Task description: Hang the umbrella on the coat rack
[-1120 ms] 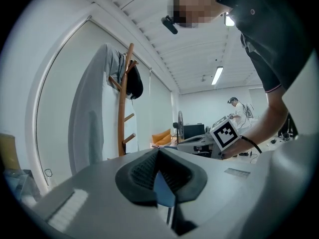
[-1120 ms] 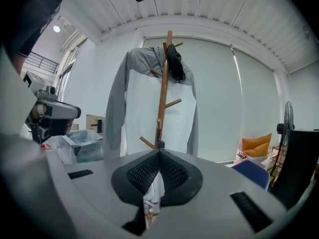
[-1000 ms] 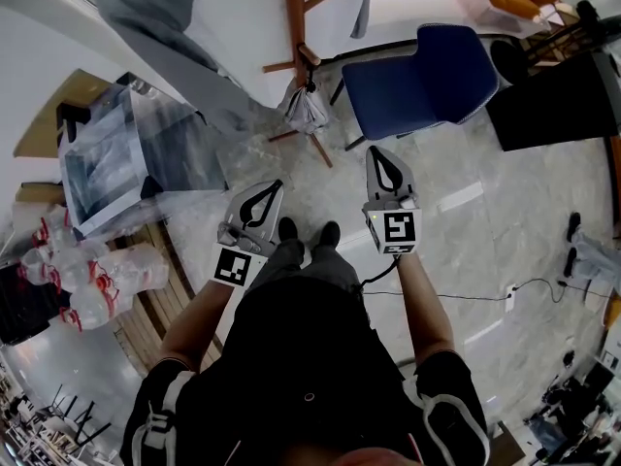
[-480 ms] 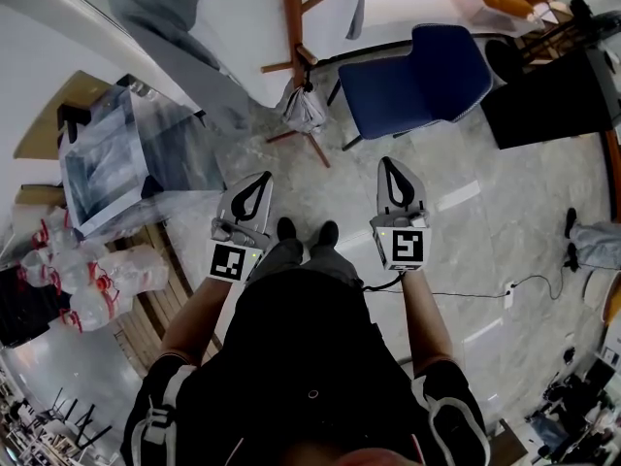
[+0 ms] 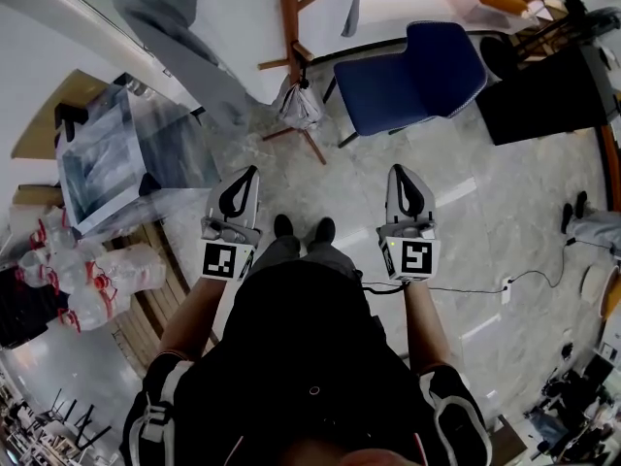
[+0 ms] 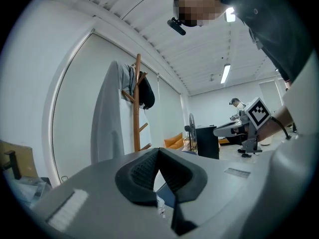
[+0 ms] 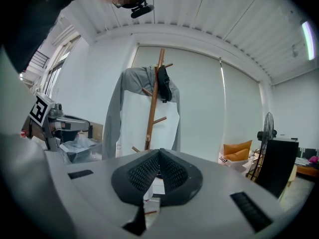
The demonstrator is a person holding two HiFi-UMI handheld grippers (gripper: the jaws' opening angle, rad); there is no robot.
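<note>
Grey plastic jaws of the left gripper (image 5: pixel 250 175) were pressed together on nothing. The right gripper (image 5: pixel 398 171) beside it was closed and empty too. Ahead of both, roughly between them, the folded pale umbrella (image 5: pixel 301 107) hung low against the post of the brown wooden coat rack (image 5: pixel 290 17). A long grey coat (image 5: pixel 165 17) draped from the rack, ahead and left of the left gripper. A blue padded chair (image 5: pixel 412 71) stood ahead of the right gripper.
</note>
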